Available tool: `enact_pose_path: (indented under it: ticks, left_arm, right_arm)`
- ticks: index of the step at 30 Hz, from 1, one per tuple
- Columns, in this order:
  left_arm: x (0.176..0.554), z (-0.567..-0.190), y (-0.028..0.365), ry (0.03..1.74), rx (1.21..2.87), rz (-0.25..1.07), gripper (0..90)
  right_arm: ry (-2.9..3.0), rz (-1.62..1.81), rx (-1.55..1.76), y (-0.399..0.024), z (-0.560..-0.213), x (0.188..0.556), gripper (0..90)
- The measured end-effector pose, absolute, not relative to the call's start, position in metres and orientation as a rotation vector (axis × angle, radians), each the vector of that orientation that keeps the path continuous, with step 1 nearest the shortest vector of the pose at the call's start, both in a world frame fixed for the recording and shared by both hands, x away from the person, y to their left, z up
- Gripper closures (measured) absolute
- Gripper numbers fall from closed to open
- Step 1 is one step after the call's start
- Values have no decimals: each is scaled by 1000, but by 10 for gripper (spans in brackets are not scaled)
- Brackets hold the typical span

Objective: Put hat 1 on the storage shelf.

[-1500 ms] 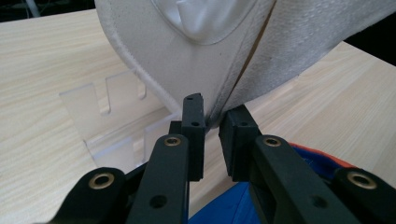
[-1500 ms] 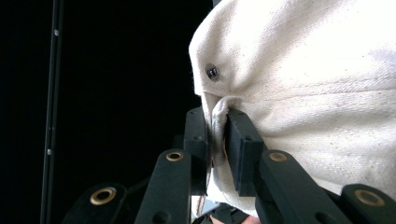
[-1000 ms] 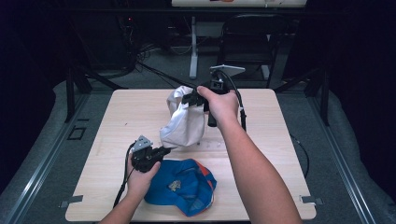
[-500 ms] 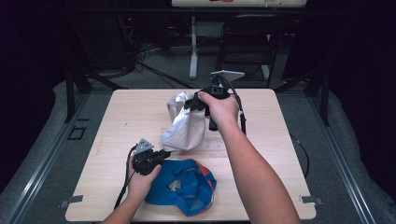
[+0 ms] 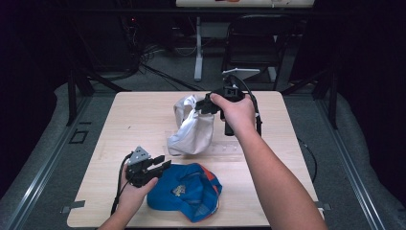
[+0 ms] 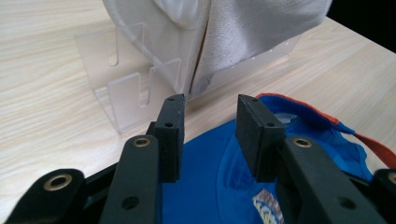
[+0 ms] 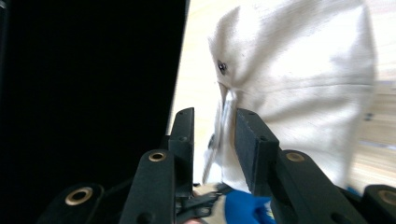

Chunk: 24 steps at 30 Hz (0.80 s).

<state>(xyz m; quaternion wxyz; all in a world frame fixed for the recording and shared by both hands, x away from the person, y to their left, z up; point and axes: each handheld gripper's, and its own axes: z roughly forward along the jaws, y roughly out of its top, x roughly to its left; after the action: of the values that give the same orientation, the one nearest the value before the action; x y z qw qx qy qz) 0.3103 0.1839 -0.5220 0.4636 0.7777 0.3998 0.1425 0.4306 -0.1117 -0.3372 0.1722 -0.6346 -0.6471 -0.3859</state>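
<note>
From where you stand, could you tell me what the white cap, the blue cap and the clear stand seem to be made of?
White cap: woven cotton-like cloth, matte; the weave shows. Blue cap: smoother, probably synthetic fabric, orange-trimmed. Clear stand: transparent, glossy, rigid, likely acrylic; the wood grain shows through it.

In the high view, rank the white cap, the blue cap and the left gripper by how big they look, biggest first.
1. Blue cap
2. White cap, close to the blue one in apparent size, so that order is unsure.
3. Left gripper, clearly smallest.

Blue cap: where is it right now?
In the high view, the blue cap lies flat at the table's near edge, just right of the left gripper, below the white cap.
</note>
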Motion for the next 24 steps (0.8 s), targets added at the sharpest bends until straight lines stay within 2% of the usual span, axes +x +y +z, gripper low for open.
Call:
enact_pose_path:
  ticks: [9, 12, 18, 24]
  left_arm:
    - [300, -530, 207, 990, 1952, 422, 563]
    - [302, -534, 213, 1012, 1938, 402, 552]
    - [305, -538, 225, 1053, 1916, 408, 527]
    - [309, -544, 233, 1091, 1917, 413, 521]
  right_arm:
    - [-1986, -1102, -1796, -130, -332, 408, 674]
    - [-1993, -1113, -1802, -133, -333, 403, 674]
    - [-2041, -1125, -1788, -148, -345, 385, 669]
    - [-2122, -1104, -1783, -161, -372, 361, 670]
